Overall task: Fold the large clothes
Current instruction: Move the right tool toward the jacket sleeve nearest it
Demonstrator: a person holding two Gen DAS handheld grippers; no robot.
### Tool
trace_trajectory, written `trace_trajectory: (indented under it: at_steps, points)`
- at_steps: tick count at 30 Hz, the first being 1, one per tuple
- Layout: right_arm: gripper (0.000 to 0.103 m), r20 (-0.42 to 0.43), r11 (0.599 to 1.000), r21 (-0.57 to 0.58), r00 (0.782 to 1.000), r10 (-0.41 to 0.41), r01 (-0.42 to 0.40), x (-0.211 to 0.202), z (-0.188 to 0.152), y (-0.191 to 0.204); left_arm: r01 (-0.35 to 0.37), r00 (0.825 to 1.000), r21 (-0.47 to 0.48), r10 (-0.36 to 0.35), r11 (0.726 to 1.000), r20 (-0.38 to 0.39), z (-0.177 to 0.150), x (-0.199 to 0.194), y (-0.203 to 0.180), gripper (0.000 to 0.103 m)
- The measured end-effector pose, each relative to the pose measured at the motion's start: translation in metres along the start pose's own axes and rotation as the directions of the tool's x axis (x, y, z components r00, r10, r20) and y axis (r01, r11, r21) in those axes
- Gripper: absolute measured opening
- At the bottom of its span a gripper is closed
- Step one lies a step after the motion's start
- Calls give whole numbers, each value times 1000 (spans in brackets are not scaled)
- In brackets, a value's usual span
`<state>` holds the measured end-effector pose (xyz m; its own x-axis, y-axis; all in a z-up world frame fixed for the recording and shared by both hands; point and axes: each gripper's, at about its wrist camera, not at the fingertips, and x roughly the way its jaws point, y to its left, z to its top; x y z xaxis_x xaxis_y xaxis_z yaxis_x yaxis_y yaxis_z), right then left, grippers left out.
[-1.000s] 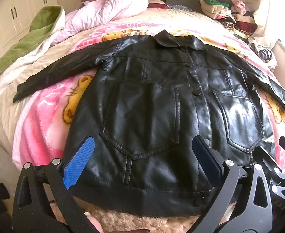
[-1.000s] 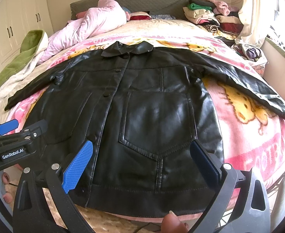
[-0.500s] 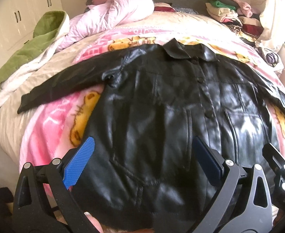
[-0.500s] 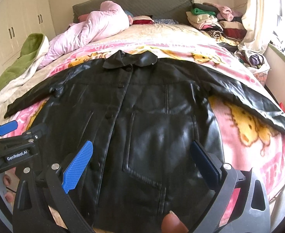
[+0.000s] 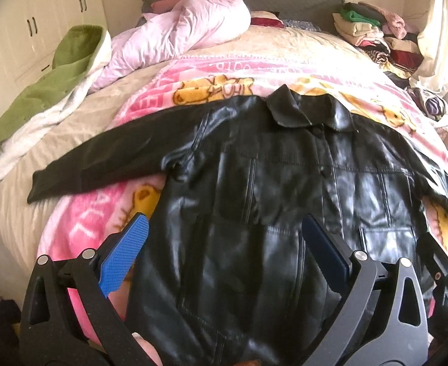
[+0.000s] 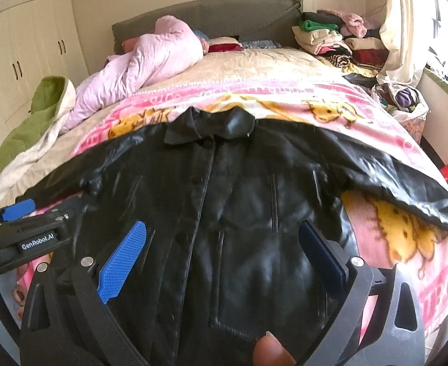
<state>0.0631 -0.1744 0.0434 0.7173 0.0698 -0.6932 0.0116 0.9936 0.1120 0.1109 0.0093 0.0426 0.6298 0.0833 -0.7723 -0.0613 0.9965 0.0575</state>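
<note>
The black leather jacket (image 5: 272, 213) lies front up on the pink cartoon blanket (image 5: 80, 222) on the bed (image 5: 56, 128), collar far, sleeves spread to both sides. Its hem is cut off at the bottom edge of both views, and the end of one sleeve is out of frame in the left wrist view. The left gripper (image 5: 224, 253) and the right gripper (image 6: 221, 253) hang over the lower jacket, jaws spread wide and grasping nothing. Folded clothes (image 6: 330, 36) are stacked near the headboard (image 6: 224, 15).
</note>
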Motion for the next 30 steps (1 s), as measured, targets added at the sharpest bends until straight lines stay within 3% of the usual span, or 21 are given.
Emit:
trace_trajectory:
  at_steps: [7,15,25,30]
  points:
    - [99,29,999,48,1000,5,-6,7,28,-12,5,1000,11,-5,1000,2,23,10,-12,94]
    - [99,47,992,115,997,-59,54,20,49,-47,35,999,16,-35,999,-7,44,26,-35,94]
    - [99,5,955,267,990,-138,132,40,46,-125,72,997,49,-70,996,-41,60,59,-83,94]
    - [99,-13,912,365,981,-194,185,43,38,-172,99,994,65,-95,993,-61,64,75,-104,94]
